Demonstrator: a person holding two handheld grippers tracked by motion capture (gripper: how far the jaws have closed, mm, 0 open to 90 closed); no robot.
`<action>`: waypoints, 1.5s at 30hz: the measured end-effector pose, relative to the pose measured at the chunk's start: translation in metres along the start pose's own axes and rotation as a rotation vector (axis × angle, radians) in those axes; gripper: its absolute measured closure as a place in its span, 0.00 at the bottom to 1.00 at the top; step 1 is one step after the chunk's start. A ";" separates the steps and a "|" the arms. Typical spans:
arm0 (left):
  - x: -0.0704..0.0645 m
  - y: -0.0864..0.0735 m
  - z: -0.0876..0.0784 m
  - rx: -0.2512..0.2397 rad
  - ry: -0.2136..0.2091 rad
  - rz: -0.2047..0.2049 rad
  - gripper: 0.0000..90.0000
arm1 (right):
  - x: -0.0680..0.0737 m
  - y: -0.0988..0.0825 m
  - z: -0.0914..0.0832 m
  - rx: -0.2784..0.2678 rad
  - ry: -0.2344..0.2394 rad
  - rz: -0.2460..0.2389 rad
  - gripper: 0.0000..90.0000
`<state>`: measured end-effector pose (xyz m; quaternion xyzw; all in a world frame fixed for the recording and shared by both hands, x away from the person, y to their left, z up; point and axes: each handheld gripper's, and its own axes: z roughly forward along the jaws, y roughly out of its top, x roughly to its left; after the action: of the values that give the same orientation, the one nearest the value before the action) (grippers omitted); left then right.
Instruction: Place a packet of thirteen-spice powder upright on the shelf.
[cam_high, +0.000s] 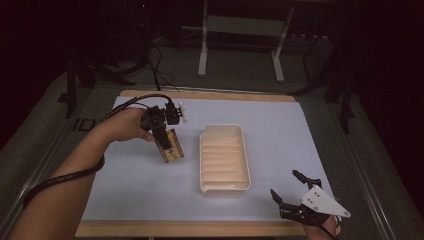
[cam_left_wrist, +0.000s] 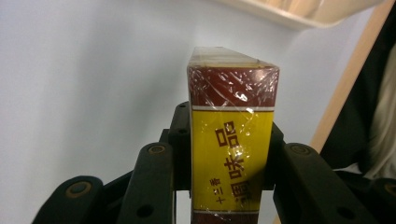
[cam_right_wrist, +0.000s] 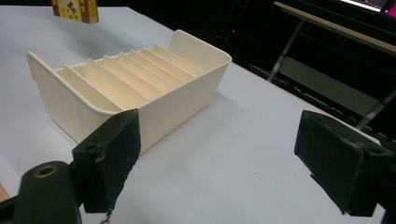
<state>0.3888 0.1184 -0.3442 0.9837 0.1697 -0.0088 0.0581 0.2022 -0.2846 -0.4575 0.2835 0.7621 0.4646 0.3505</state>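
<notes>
Because it is clamped by its narrow sides between the jaws of the left gripper (cam_high: 169, 146), the yellow-and-maroon seasoning box (cam_high: 170, 146) is held above the white table (cam_high: 280, 130), just left of the cream slotted tray (cam_high: 224, 186), likely for slotting in. The right gripper (cam_high: 289, 190) is kept near the table's front edge, jaws wide and empty, so the tray is left unobstructed.

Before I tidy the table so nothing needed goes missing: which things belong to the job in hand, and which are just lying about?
In the job:
- box, held in the left gripper
- tray, with empty slots
- right gripper, open, near the tray

Lying about:
- stand behind the table
- cables on the floor
</notes>
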 end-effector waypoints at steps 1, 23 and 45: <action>0.000 0.002 -0.002 -0.002 0.000 0.003 0.76 | 0.000 0.000 0.000 -0.001 0.001 0.000 0.16; -0.009 0.040 -0.038 -0.069 0.049 0.108 0.76 | -0.001 0.000 0.000 -0.004 0.003 0.001 0.16; -0.005 0.064 -0.040 -0.257 0.057 0.220 0.76 | -0.001 0.000 -0.001 -0.008 0.000 0.003 0.16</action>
<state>0.4049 0.0618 -0.2976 0.9807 0.0623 0.0473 0.1793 0.2025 -0.2857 -0.4567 0.2833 0.7598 0.4682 0.3510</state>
